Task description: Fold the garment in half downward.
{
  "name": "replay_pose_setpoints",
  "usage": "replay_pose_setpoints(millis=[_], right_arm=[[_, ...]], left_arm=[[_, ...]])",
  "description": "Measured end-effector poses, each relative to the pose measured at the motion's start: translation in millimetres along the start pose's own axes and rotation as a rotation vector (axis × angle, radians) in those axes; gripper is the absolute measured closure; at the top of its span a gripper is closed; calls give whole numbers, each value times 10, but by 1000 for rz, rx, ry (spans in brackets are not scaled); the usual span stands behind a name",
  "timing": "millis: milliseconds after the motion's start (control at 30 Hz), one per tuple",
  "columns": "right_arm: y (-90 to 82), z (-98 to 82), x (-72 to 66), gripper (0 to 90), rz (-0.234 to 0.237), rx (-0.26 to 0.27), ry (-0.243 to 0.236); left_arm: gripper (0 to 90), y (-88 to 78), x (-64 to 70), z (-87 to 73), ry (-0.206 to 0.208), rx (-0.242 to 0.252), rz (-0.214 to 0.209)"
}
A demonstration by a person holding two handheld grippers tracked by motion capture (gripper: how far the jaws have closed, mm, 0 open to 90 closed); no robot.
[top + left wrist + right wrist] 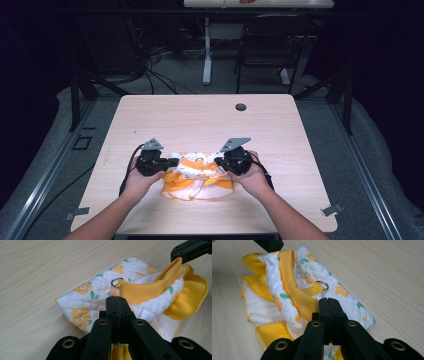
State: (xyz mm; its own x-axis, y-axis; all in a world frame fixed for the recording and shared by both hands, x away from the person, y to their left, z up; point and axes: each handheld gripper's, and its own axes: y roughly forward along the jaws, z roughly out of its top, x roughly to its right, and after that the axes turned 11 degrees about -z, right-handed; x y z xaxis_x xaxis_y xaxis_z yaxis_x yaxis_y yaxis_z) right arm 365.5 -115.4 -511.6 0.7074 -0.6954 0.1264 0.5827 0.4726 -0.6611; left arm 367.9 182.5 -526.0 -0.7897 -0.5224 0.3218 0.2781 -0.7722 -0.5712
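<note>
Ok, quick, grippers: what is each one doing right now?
Left gripper: shut on the garment.
Right gripper: shut on the garment too.

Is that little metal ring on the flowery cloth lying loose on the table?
No: in the left gripper view the metal ring is held by a yellow strap loop sewn to the quilted garment.
</note>
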Motion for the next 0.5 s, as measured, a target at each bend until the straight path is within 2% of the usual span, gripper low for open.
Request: replay_pose_setpoints(millis=[233, 367, 467, 500], right_arm=[[-90, -77, -132, 900, 43, 4, -31], [-142, -137, -211, 900, 66, 4, -44], [-153, -189, -267, 900, 83, -1, -46], [-153, -209, -288, 900, 88, -3, -51]], left_arm=[[900, -58, 116, -87, 7, -1, -50], [900, -56, 209, -189, 20, -27, -74], [900, -38, 238, -241, 28, -38, -75], [900, -28, 253, -270, 19, -40, -75]])
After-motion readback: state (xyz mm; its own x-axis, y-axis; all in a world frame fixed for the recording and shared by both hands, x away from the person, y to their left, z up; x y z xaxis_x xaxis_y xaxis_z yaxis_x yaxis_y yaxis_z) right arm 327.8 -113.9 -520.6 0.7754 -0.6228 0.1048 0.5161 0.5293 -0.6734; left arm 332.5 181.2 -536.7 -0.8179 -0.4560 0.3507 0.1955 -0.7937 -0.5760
